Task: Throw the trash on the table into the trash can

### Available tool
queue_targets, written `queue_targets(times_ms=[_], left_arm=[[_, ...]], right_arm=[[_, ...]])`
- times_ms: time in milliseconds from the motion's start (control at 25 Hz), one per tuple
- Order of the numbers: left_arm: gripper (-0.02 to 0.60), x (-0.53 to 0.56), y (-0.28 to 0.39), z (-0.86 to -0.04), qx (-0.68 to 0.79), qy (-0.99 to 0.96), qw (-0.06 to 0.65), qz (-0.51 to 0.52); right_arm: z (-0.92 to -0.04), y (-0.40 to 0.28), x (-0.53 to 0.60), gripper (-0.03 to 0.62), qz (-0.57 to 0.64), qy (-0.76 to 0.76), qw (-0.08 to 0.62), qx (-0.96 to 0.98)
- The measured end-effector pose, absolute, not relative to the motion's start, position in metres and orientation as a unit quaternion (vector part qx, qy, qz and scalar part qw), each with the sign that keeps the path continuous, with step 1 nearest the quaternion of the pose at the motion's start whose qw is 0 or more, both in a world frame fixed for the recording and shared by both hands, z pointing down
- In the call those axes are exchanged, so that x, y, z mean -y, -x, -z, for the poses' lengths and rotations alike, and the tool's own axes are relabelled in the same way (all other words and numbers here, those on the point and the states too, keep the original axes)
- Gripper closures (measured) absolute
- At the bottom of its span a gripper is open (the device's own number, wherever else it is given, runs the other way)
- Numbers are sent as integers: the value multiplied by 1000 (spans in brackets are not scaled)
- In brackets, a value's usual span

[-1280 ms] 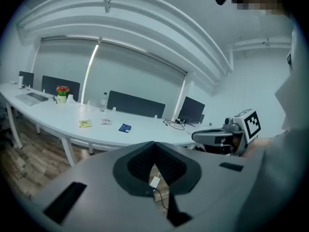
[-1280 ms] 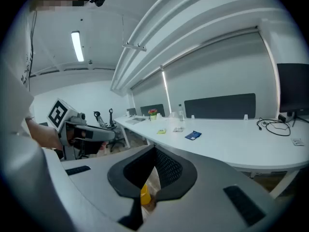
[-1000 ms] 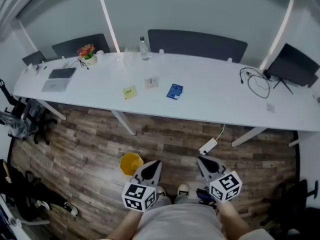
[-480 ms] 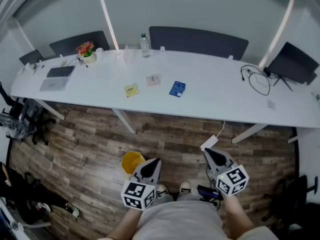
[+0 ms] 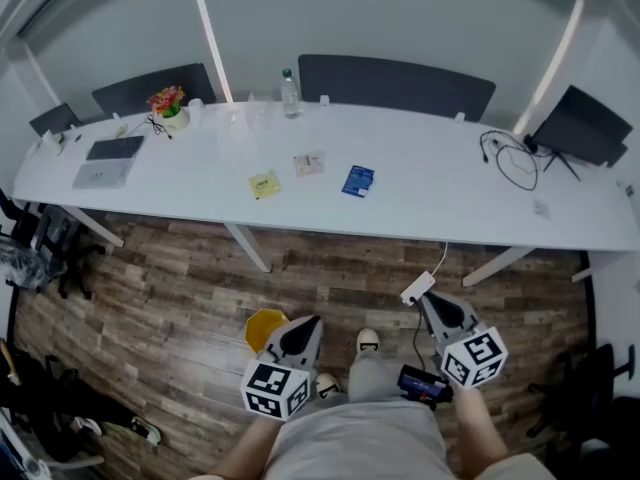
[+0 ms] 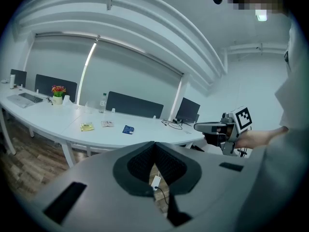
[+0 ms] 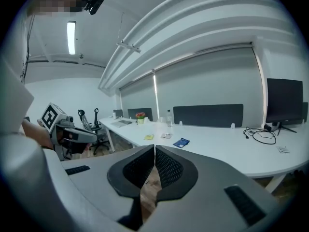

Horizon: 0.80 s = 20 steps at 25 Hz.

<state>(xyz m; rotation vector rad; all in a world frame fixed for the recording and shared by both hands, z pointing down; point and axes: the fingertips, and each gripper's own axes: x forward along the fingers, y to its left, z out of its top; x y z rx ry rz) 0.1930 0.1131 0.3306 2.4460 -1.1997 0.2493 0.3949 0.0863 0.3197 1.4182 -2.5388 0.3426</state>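
Three bits of trash lie mid-table on the long white table (image 5: 430, 203): a yellow packet (image 5: 264, 184), a pale wrapper (image 5: 308, 163) and a blue packet (image 5: 358, 180). A yellow trash can (image 5: 263, 328) stands on the wood floor, just left of my left gripper (image 5: 305, 325). My right gripper (image 5: 428, 301) is held low on the right, well short of the table. Both are shut and hold nothing. The left gripper view shows its tips (image 6: 154, 144) meeting, with the blue packet (image 6: 128, 129) far off. In the right gripper view the tips (image 7: 154, 149) also meet, below the blue packet (image 7: 181, 142).
A water bottle (image 5: 290, 95), a flower pot (image 5: 170, 103) and a laptop (image 5: 105, 163) sit on the table's left half; a monitor (image 5: 580, 128) and looped cables (image 5: 510, 163) on its right. A power strip (image 5: 417, 289) lies on the floor by my right gripper. Office chairs (image 5: 40, 248) stand at left.
My right gripper has drifted right and lower in the head view. One foot has stepped forward. The left gripper stays in about the same spot beside the trash can.
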Motion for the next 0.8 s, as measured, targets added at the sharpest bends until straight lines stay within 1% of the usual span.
queue_targets(times_ms=[320,800], left_arm=[[581,-68,-193,-338,437,-871,204,-90],[581,67,-216,-331,472,-853,208,-80]], right_arm=[[-337,-393,-38,565,-128,-469,110,867],[-326,-422,113,565,-99,-443,128,882]])
